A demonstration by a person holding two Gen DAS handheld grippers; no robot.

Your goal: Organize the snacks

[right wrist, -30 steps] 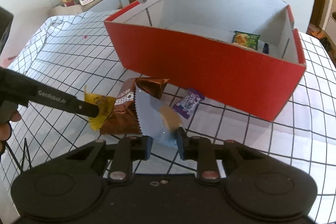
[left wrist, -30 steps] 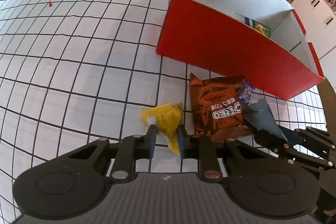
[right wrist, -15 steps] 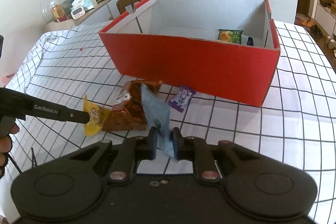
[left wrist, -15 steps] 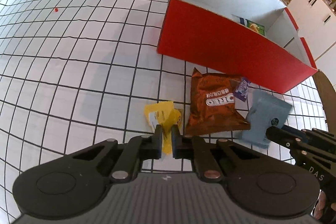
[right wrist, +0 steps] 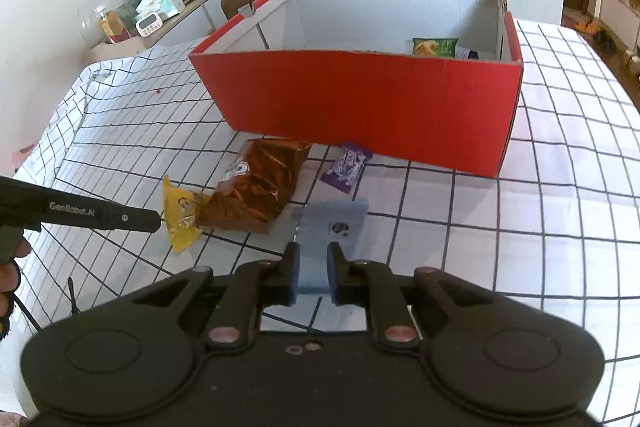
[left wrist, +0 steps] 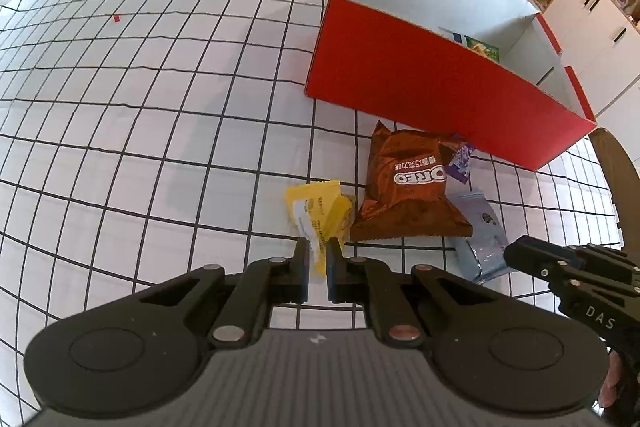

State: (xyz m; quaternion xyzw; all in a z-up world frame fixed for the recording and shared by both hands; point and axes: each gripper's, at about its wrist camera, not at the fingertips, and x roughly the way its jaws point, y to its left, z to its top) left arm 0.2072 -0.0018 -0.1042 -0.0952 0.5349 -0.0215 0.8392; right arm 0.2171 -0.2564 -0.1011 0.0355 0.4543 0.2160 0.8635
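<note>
Both grips have just closed — the left gripper (left wrist: 317, 259) pinches the yellow packet (left wrist: 320, 213), the right gripper (right wrist: 311, 269) the blue pouch (right wrist: 330, 227). Both packets can now go to the red box (right wrist: 360, 99) — far side.

"OREO" in white on brown snack bag (left wrist: 412, 187), just ahead-right of left gripper (left wrist: 317, 269). "GenRobot.AI" on that gripper's finger (right wrist: 100, 217), seen from right wrist. "DAS" on right gripper's finger (left wrist: 576, 283). Yellow pkt (left wrist: 320, 211) print too small to read.

The red box (right wrist: 360, 103) stood open-topped; its near wall blocked level entry. The Oreo bag (left wrist: 412, 187) and purple packet (right wrist: 346, 165) lay before it, possibly touching. Cloth (left wrist: 160, 107) leftward lay bare.
</note>
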